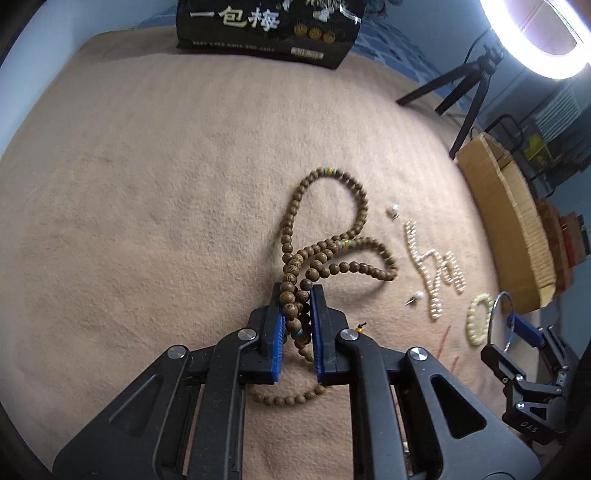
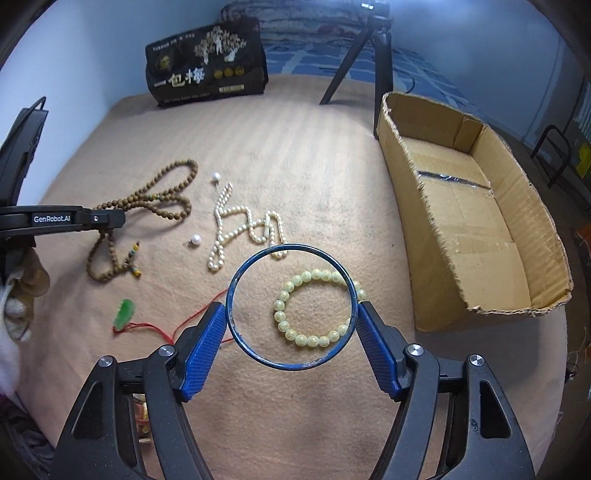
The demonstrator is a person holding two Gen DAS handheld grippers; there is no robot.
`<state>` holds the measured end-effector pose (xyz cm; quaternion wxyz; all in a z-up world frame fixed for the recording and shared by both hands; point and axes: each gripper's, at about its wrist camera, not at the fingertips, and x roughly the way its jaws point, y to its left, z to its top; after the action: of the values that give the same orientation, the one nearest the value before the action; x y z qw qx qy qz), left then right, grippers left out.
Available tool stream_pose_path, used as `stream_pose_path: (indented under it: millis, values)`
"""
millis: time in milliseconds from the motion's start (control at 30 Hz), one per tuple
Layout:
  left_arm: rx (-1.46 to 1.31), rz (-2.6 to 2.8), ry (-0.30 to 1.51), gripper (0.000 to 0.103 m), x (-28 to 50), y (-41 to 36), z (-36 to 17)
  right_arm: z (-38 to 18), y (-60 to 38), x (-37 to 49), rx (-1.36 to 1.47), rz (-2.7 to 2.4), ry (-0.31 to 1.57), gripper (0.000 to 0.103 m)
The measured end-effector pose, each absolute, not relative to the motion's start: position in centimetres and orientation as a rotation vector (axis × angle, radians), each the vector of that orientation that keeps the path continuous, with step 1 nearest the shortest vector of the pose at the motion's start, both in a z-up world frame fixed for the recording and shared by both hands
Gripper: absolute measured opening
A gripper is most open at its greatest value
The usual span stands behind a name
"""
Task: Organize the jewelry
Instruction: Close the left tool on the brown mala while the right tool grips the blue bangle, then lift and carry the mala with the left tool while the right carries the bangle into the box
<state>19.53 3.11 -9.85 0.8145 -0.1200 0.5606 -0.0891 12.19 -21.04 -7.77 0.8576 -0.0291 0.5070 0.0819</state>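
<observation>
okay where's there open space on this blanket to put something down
Bare blanket spreads left of the wooden bead strand, up to the black bag. Another clear strip lies between the pearl necklace and the cardboard box. It is crowded around the pearls, the yellow bead bracelet and the green pendant.

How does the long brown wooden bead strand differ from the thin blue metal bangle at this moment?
The brown wooden bead strand is limp and looped, part still trailing on the tan blanket; the blue metal bangle is one rigid ring, apparently clear of the blanket. The left gripper pinches the strand with jaws nearly closed; the right gripper spans the bangle with jaws wide. Both are gripped, and neither is in the cardboard box.
</observation>
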Motion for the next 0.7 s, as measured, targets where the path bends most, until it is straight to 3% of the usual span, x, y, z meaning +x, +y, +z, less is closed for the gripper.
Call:
stream_pose_path:
  millis: [233, 267, 700]
  values:
    - [-0.337, -0.259, 1.124, 0.011, 18.4, 3.7, -6.0, -5.9, -21.9, 11.6, -0.018, 0.182, 1.019, 0.072]
    - [-0.347, -0.272, 1.109, 0.004, 18.2, 3.7, -5.3, -5.7, -21.9, 11.7, -0.014, 0.183, 1.013, 0.072]
    - [-0.381, -0.34, 1.011, 0.004, 17.3, 3.0, -0.5, -3.7, -23.7, 11.8, 0.009, 0.165, 0.962, 0.072]
